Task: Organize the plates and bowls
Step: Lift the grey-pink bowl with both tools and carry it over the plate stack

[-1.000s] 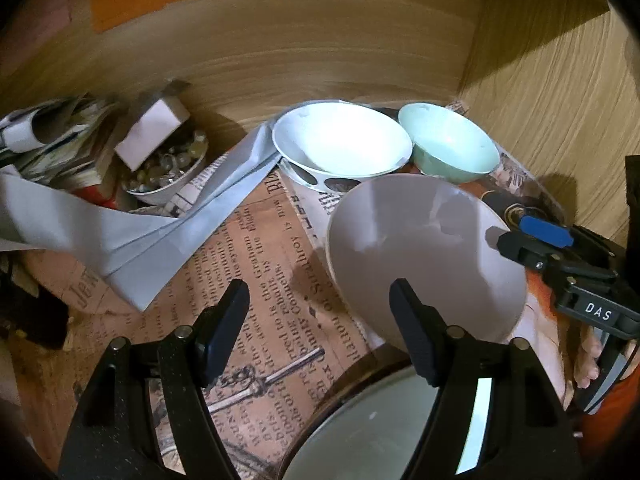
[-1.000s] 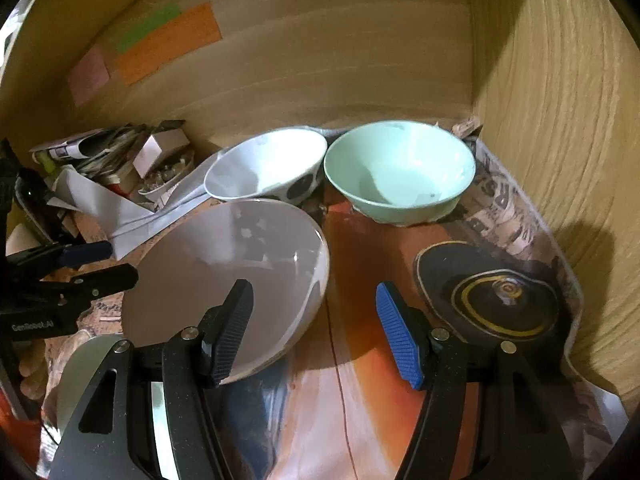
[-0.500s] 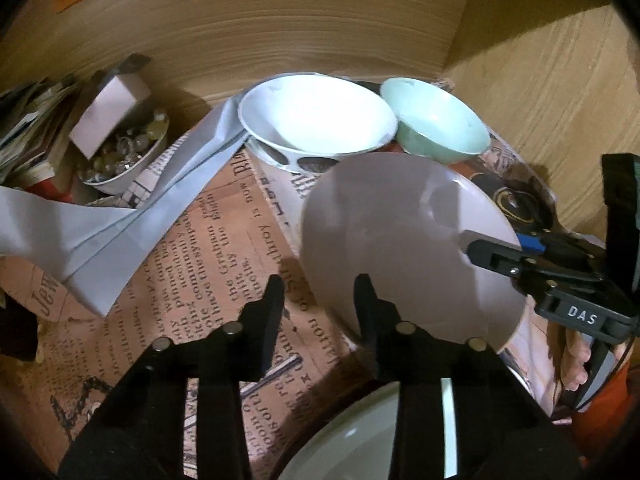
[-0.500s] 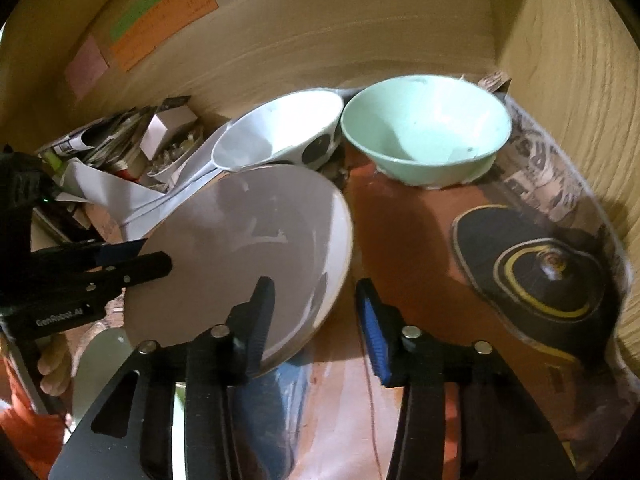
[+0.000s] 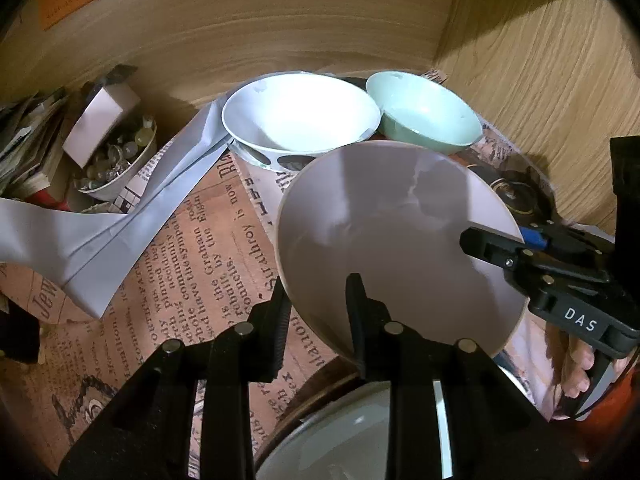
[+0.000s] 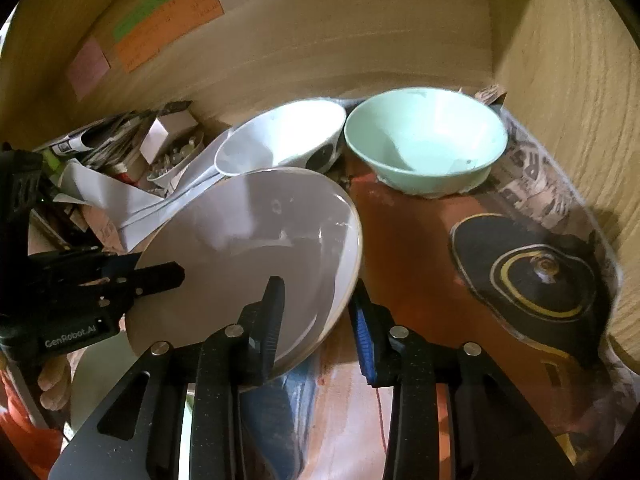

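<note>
Both tongs just closed on grey plate [image 5: 400,232], 1 per side: left tongs [image 5: 320,312] pinch near rim, right tongs [image 6: 316,316] pinch opposite rim. Plate tilted, held beside white bowl [image 5: 300,120] and green bowl [image 6: 424,140]. Likely ready to lift.

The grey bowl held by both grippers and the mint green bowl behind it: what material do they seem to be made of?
Grey bowl: probably glazed ceramic, possibly melamine; smooth glossy surface with soft highlights and a thin, paler rim. Mint green bowl: likely ceramic or melamine too; an even satin sheen, opaque colour and a thick rim. The pictures cannot settle which.
</note>
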Demonstrator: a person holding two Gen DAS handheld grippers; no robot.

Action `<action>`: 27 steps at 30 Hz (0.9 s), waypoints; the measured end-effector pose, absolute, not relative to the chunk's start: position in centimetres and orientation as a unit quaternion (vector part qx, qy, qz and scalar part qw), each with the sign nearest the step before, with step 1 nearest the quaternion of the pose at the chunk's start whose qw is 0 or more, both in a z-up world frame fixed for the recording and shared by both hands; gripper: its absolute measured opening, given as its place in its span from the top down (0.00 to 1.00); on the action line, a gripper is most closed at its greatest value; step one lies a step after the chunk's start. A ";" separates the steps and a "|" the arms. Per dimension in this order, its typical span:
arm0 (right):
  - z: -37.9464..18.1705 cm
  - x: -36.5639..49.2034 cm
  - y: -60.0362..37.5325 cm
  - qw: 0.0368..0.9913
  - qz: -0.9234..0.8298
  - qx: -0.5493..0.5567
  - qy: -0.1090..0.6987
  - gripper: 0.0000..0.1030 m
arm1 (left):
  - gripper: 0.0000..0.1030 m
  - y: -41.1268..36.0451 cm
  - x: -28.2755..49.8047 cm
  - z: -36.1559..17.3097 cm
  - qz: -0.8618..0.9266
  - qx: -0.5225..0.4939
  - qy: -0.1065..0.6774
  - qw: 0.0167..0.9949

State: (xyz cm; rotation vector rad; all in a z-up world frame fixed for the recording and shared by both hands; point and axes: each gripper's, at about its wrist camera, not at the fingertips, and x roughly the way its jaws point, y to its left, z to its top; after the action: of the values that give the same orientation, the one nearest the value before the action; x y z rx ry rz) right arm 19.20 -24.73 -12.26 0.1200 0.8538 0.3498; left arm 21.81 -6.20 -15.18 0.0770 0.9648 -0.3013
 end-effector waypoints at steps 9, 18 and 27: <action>-9.8 17.5 -24.7 0.910 0.166 0.055 0.377 0.71 | 0.73 -5.7 19.8 -12.5 -0.144 0.028 0.419 0.896; -7.9 15.2 -23.1 0.918 0.187 0.046 0.347 0.71 | 0.73 -4.5 16.8 -10.4 -0.129 0.008 0.384 0.914; -7.0 13.0 -20.3 0.920 0.214 0.034 0.327 0.71 | 0.73 -3.2 12.8 -8.9 -0.107 -0.013 0.353 0.929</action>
State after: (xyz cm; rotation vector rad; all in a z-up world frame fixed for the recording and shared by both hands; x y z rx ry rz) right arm 13.02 -20.27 -6.97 0.0708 0.6729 0.4397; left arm 12.78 -3.18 -8.87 -0.0272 0.7229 -0.2201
